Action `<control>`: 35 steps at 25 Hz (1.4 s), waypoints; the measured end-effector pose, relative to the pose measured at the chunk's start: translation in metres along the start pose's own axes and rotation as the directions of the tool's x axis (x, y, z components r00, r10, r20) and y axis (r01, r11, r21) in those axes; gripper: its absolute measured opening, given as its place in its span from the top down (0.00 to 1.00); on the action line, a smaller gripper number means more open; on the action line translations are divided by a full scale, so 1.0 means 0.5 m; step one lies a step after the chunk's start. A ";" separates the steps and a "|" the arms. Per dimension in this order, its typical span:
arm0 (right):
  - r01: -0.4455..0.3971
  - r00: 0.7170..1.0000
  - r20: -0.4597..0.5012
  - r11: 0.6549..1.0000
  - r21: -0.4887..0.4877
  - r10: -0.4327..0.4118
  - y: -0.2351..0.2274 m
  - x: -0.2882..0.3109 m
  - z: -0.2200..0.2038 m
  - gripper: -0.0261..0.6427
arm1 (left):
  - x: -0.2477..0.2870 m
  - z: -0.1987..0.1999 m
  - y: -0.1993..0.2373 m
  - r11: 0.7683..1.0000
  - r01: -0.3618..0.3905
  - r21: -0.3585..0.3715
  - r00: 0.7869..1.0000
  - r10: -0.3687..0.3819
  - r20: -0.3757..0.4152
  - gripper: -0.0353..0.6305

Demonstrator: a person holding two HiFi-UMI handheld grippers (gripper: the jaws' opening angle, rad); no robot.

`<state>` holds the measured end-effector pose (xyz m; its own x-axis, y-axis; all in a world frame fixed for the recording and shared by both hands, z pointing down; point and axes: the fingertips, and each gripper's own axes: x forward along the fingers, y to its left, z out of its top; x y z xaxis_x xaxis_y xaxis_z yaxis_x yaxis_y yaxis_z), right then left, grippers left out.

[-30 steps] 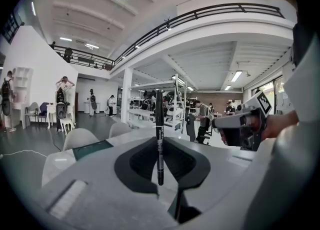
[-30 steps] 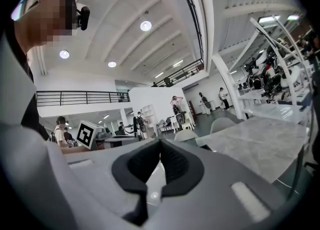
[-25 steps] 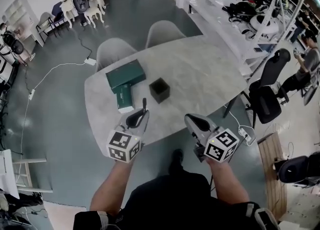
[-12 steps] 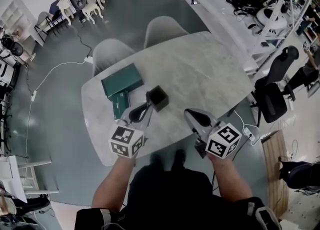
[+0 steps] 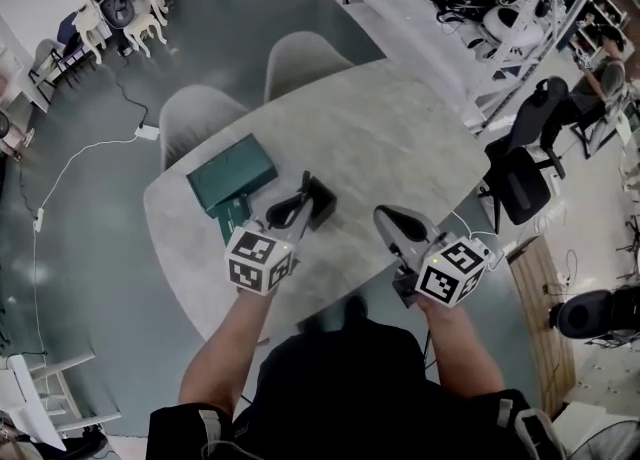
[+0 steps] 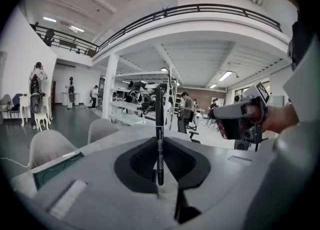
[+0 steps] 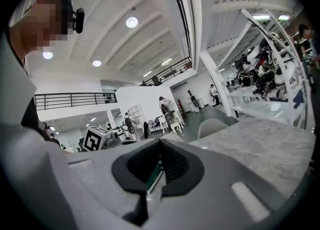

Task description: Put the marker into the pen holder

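Pinching the black marker (image 6: pixel 159 139) near its lower end, the left gripper (image 6: pixel 160 146) holds it upright between its two dark fingers (image 6: pixel 141 162). The marker's long axis runs straight up the middle of the left gripper view and most of its length rises above the grip. That view shows the grip plainly but not the pen holder. The head view supplies that: the marker (image 5: pixel 304 186) is only a thin dark line there. Its free end points up and away from the person, just beside the small black pen holder (image 5: pixel 324 204) on the grey marbled tabletop (image 5: pixel 400 148). From above I cannot tell whether the marker touches the holder. The left gripper (image 5: pixel 292 210) sits over the near part of the tabletop with its marker cube toward the person, the bare forearm reaching forward behind it. Left of the holder lie a dark green box (image 5: pixel 232 172) and a smaller box (image 5: pixel 230 216) near it. The right gripper (image 5: pixel 388 220) is held well apart to the right, over the near edge of the tabletop, its nose pointing forward and left. The right gripper view shows its fingers (image 7: pixel 137 166) pressed together at the tips with nothing pinched between them. A sliver of the green box (image 7: pixel 152 172) shows through the gap lower down. The left gripper view also catches the right gripper (image 6: pixel 240 119) from the side, gripped in the person's hand (image 6: pixel 280 119). Two pale chairs (image 5: pixel 300 58) stand at the far side of the tabletop.
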<state>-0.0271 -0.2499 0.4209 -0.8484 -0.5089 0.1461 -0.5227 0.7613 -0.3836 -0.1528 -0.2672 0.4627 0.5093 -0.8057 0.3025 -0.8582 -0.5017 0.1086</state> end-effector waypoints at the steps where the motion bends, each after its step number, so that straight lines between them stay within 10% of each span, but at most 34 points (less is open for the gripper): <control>1: 0.012 1.000 -0.001 1.000 0.000 -0.012 0.007 0.006 -0.006 0.96 | -0.001 -0.009 0.008 1.000 0.015 0.000 1.000 -0.015 -0.002 0.89; 14: 0.073 0.997 -0.020 0.997 0.021 -0.073 -0.049 0.041 -0.015 0.96 | 0.123 -0.079 0.036 0.990 0.140 0.026 0.987 -0.137 -0.087 0.88; 35: 0.082 0.996 -0.049 0.994 0.076 -0.078 -0.198 0.038 -0.019 0.96 | 0.308 -0.194 0.062 0.980 0.145 0.140 0.951 -0.099 -0.293 0.88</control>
<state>0.0078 -0.3313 0.4705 -0.8079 -0.5466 0.2202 -0.5825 0.6842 -0.4389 -0.1071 -0.3762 0.6047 0.5500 -0.6244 0.5547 -0.7581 -0.6519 0.0177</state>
